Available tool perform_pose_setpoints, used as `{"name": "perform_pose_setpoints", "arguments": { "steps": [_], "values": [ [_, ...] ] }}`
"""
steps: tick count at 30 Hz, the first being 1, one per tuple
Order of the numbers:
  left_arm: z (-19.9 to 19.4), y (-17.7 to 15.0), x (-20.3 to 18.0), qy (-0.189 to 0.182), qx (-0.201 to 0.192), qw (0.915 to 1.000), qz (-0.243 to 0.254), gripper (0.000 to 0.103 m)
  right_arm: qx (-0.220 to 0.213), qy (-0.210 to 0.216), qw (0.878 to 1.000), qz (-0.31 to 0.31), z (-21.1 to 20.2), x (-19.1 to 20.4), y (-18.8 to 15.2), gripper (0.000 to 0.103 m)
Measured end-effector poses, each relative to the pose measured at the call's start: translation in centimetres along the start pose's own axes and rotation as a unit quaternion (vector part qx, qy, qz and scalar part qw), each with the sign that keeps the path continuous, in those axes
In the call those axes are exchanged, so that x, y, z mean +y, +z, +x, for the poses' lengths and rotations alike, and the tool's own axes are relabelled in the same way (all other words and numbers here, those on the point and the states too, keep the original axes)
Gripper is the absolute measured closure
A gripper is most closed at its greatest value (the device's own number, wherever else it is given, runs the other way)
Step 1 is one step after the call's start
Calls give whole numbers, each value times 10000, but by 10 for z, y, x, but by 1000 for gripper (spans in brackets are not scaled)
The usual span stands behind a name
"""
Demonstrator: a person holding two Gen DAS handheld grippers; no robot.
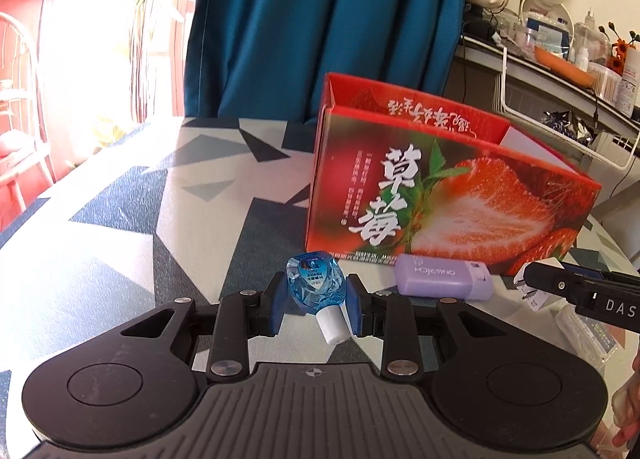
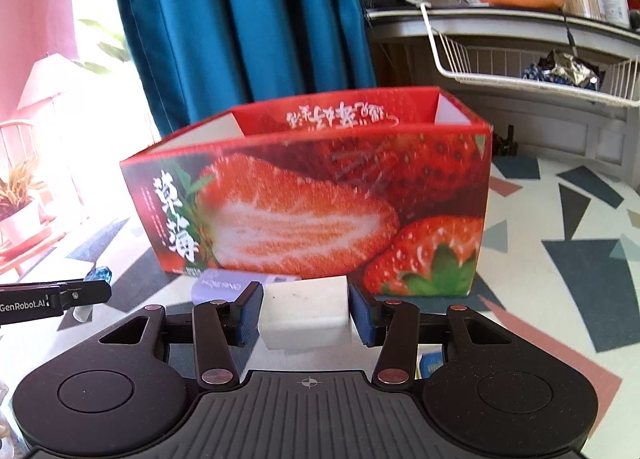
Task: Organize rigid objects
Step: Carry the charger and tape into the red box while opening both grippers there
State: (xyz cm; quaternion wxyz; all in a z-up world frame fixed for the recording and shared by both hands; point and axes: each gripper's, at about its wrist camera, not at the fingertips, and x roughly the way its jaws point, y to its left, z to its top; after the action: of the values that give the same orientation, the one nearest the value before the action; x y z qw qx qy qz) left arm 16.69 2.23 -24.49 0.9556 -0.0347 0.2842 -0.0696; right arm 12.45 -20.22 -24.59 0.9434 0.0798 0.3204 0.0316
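L gripper (image 1: 316, 301) fingers pinch blue bottle (image 1: 316, 285); R gripper (image 2: 306, 313) fingers pinch white block (image 2: 306, 313); lift both clear over strawberry box (image 2: 320, 195) rim w/ grip firm; drop 1 at a time.

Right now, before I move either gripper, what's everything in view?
Strawberry box: one, red, open-topped, on the table's far side.
Blue bottle: one, clear blue, white cap, in the left gripper.
White block: one, white, in the right gripper.
Purple case: one, lilac, lying on the table against the box front.
Table: one, geometric-patterned top.
Curtain: one, teal, behind the box.
Wire basket: one, white, far right.
Left gripper: one, black, shut.
Right gripper: one, black, shut.
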Motion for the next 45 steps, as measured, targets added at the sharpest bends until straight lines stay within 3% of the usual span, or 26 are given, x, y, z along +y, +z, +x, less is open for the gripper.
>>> {"name": "perform_pose_setpoints", "arguments": {
  "steps": [15, 28, 36, 45],
  "values": [
    [-17, 21, -3, -65, -385, 9992, 38, 70, -454, 98, 9989, -89, -15, 3, 20, 59],
    [-20, 82, -28, -371, -1054, 9931, 342, 70, -1181, 76, 9929, 80, -21, -14, 76, 59],
    [31, 118, -46, -572, -629, 9957, 356, 70, -892, -284, 9956, 65, 24, -42, 105, 59],
    [72, 125, -53, -542, -103, 9968, 573, 70, -521, -392, 9978, 97, 54, -58, 109, 59]
  ]
}}
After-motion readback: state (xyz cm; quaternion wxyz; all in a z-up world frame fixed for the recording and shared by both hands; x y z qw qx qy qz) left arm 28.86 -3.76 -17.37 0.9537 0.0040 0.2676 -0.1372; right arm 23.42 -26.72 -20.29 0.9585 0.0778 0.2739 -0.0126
